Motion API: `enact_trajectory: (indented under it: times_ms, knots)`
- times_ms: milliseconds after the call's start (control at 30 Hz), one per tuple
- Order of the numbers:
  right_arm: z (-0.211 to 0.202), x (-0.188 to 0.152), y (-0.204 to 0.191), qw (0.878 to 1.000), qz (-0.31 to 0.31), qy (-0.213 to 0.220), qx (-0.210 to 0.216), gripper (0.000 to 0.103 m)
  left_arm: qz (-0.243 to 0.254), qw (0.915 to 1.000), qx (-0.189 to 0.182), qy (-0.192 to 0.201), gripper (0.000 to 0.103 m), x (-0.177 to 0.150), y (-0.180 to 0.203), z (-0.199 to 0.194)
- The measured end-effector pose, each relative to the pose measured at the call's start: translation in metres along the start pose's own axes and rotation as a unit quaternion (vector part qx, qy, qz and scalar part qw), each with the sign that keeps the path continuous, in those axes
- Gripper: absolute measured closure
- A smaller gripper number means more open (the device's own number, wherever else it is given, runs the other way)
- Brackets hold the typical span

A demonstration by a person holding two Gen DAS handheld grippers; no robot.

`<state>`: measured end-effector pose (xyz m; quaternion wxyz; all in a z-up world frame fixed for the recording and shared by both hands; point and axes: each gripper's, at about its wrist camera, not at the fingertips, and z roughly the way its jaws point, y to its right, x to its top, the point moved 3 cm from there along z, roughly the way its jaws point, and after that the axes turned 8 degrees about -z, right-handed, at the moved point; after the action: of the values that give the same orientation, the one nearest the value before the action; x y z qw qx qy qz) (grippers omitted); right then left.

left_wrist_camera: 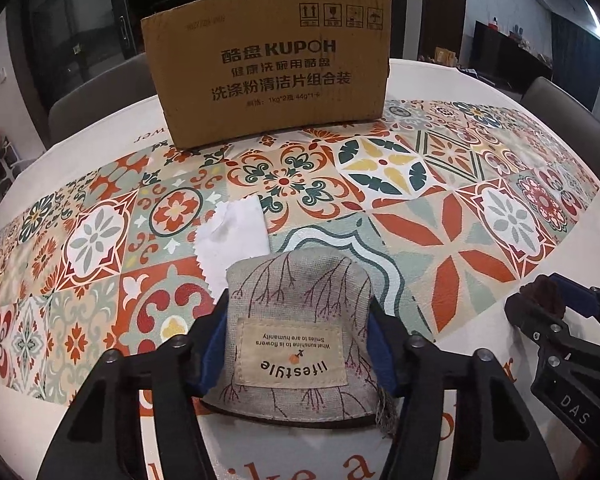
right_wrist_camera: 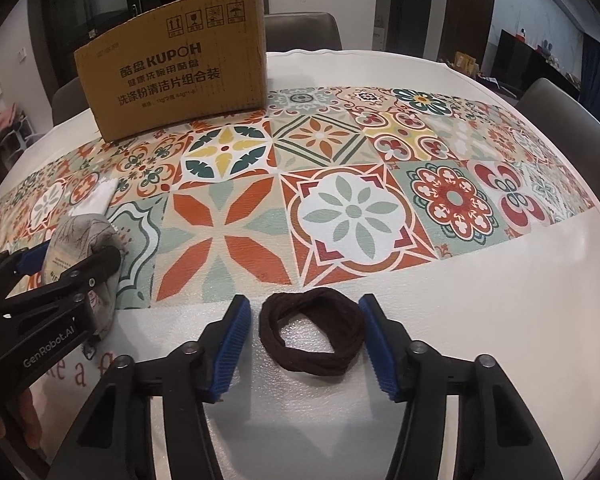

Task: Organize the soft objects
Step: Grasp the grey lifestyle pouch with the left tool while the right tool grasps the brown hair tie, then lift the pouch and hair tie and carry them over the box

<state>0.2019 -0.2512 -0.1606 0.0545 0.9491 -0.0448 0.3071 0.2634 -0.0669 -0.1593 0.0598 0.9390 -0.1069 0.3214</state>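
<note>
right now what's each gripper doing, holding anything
Left gripper: shut on the linen pouch.
Right gripper: open around the brown hair band; left pad clear of it, right pad at its edge.

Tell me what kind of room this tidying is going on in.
Most likely a home dining room. A round table with a patterned tile-print cloth has upholstered chairs around it, and a low cabinet with ornaments stands by the far wall.
</note>
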Motion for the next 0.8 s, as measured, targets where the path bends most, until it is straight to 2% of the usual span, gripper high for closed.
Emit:
enact_trajectory:
  times_ms: [67, 233, 300, 467, 800]
  knots:
    - [-0.001, 0.0, -0.001, 1.0, -0.003, 0.0, 0.003, 0.058, -0.005, 1.0, 0.002, 0.0, 0.056, -0.002, -0.001, -0.003]
    - [-0.003, 0.0, -0.001, 1.0, -0.004, -0.003, 0.011, 0.076, -0.012, 0.9999, 0.009, -0.003, 0.059, -0.003, -0.004, -0.012]
    - [-0.003, 0.0, 0.0, 1.0, -0.002, -0.005, 0.015, 0.079, -0.014, 0.9998, 0.012, 0.006, 0.059, -0.003, -0.006, -0.019]
    - [-0.012, 0.002, 0.0, 1.0, 0.0, 0.004, 0.021, 0.082, -0.011, 0.9994, 0.02, 0.025, 0.059, -0.001, -0.007, -0.038]
    - [-0.055, 0.021, -0.01, 0.997, -0.021, 0.064, 0.04, 0.082, -0.028, 0.9984, 0.01, 0.048, 0.059, 0.008, -0.011, -0.071]
